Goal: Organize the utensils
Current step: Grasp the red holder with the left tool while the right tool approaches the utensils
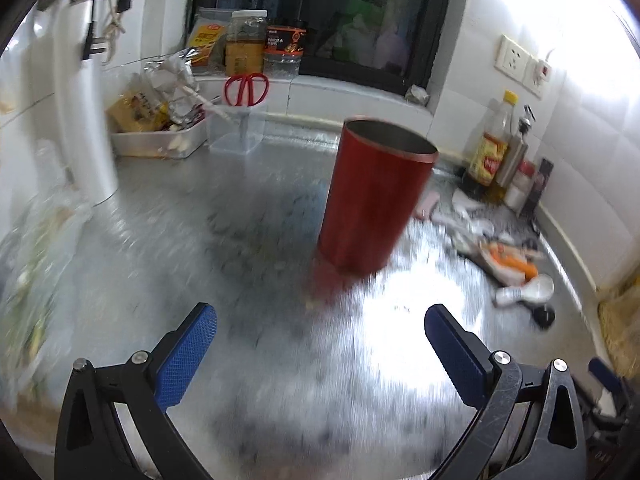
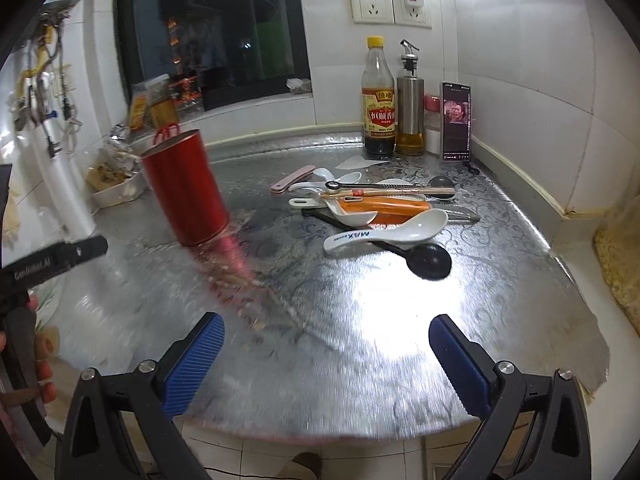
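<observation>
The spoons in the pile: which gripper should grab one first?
Probably the right gripper. It is open and the spoons lie ahead of it. The left gripper, also open, faces the red cup, with the pile off to its side.

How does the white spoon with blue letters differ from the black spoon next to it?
The white spoon is larger and printed with blue letters; the black spoon is smaller and plain. The white spoon's handle lies across the black spoon's handle. Both lie flat on the counter, untouched.
</observation>
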`<state>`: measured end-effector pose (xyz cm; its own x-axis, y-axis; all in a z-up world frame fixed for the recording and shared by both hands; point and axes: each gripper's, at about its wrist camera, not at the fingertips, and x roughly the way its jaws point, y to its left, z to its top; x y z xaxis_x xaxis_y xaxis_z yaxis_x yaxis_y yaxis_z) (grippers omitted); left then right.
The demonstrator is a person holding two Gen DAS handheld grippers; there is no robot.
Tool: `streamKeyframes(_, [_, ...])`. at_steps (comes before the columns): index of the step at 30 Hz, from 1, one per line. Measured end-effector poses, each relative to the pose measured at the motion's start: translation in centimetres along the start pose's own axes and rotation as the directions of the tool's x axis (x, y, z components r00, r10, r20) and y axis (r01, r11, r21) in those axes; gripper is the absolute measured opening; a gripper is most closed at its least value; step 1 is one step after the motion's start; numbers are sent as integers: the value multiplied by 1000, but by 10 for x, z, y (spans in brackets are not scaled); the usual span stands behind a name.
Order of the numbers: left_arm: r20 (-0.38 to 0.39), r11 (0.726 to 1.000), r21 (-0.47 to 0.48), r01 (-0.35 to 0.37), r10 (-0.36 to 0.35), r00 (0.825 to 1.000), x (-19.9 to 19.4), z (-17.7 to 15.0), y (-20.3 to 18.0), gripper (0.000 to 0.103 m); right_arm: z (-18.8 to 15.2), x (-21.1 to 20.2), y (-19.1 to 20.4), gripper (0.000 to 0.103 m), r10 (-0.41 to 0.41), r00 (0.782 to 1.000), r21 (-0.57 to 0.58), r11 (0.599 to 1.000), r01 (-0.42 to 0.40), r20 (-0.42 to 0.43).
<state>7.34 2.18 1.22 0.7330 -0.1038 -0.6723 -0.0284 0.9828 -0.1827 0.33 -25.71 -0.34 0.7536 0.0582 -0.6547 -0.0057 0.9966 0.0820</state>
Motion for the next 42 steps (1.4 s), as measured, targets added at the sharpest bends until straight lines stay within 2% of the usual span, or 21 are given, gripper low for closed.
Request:
streamKeyframes(8, [3, 992, 117, 53, -54, 999, 68, 51, -16, 103, 39, 38, 5, 103, -85, 996, 20, 996, 85, -20])
streamKeyframes(13, [-23, 983, 167, 82, -79, 997, 97, 62, -29, 103, 53, 51, 3, 103, -146, 988, 25, 989, 147, -40])
streamKeyframes(18, [-22, 973, 222, 69, -66, 998, 117, 68, -46, 103, 55, 58, -3, 103, -204, 977, 39, 978, 207, -64])
streamKeyframes(25, [-31, 971, 227, 80, -75, 997, 135, 70, -57, 102, 59, 64, -7, 103, -246, 966, 36, 968, 249, -83])
streamKeyframes(26, [-26, 970, 227, 82, -78, 997, 135, 70, -58, 101, 59, 64, -7, 103, -247, 965, 34, 968, 250, -85])
streamKeyframes(29, [-2, 972, 227, 68, -69, 998, 134, 72, -59, 90, 60, 65, -7, 103, -246, 965, 26, 968, 250, -89])
streamKeyframes(36, [-1, 981, 191, 42, -43, 999, 132, 72, -58, 90, 58, 67, -20, 103, -214, 972, 45, 975, 218, -93])
streamKeyframes(42, [-36, 979, 197, 43, -37, 999, 112, 54, -65, 90, 62, 67, -53, 103, -134, 987, 157, 977, 146, -83])
